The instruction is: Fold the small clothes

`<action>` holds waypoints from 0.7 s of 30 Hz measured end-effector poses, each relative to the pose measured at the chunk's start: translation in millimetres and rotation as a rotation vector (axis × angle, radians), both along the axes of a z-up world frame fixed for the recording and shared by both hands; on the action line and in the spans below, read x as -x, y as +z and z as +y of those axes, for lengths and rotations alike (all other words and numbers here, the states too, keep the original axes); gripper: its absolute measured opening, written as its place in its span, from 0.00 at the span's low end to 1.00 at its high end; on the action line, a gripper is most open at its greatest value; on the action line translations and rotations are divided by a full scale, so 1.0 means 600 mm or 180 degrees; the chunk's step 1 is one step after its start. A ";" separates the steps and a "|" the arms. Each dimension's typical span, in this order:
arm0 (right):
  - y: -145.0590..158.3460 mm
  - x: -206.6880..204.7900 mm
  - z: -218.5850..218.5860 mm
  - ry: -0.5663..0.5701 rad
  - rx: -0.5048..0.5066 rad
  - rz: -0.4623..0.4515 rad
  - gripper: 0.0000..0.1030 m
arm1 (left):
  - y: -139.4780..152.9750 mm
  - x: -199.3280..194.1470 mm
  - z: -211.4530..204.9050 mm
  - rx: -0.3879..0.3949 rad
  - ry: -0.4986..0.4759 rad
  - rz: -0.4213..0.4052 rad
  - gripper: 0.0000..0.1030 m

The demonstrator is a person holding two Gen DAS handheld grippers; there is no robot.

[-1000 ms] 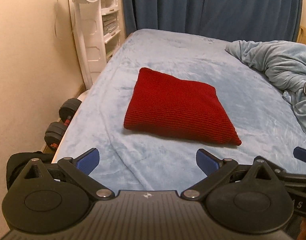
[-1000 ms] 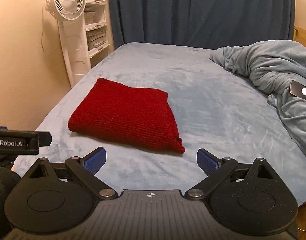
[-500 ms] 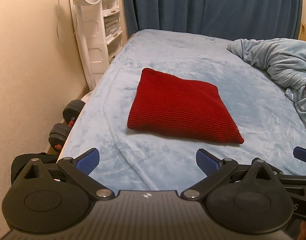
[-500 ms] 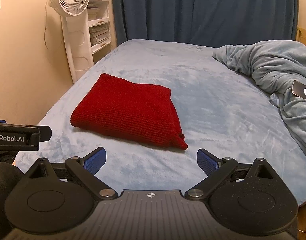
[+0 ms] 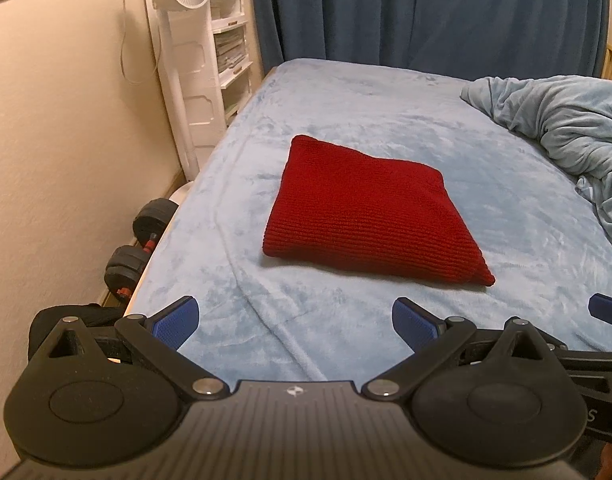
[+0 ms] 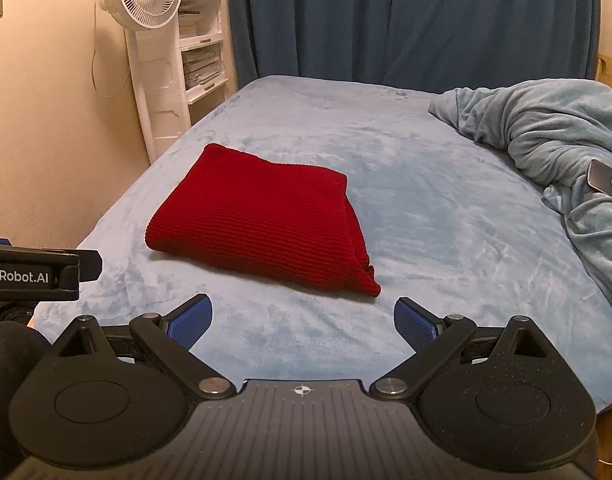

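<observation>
A red knitted garment (image 5: 370,216) (image 6: 262,224) lies folded into a flat rectangle on the light blue bed sheet (image 5: 386,120) (image 6: 426,208). My left gripper (image 5: 294,320) hangs open near the bed's front edge, short of the garment, nothing between its blue pads. My right gripper (image 6: 302,322) is open too, just in front of the garment's near right corner, also holding nothing. The left gripper's body (image 6: 34,274) shows at the left edge of the right wrist view.
A crumpled blue blanket (image 5: 566,128) (image 6: 554,140) is heaped on the bed's right side, with a phone (image 6: 608,180) on it. A white fan (image 5: 182,60) (image 6: 146,40) and shelves stand by the left wall. Dumbbells (image 5: 140,240) lie on the floor beside the bed.
Both grippers have drawn back and risen slightly, so the garment sits a little farther off. Both stay open; the garment has not moved.
</observation>
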State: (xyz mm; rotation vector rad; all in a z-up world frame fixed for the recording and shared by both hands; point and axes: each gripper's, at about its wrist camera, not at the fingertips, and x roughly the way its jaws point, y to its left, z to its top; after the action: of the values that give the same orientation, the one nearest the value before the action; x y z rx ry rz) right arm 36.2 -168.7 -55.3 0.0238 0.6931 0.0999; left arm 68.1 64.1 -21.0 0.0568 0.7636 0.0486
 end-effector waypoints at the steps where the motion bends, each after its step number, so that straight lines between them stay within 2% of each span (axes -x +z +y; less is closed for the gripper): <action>1: 0.000 0.000 0.000 -0.0003 0.0000 -0.0001 0.95 | 0.000 0.000 0.000 -0.0001 -0.0006 0.0002 1.00; 8: 0.001 0.000 0.002 0.0020 -0.0030 0.0018 0.99 | -0.001 0.002 -0.001 0.0011 -0.0009 0.0006 1.00; 21: -0.003 -0.003 0.008 0.0035 0.0026 0.0135 0.99 | -0.002 0.004 -0.006 0.0002 -0.0006 0.0009 1.00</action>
State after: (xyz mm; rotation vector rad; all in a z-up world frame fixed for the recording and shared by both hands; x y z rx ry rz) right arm 38.2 -163.9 -57.4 0.0142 0.7360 0.1074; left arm 65.6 60.8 -22.4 0.0570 0.7663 0.0464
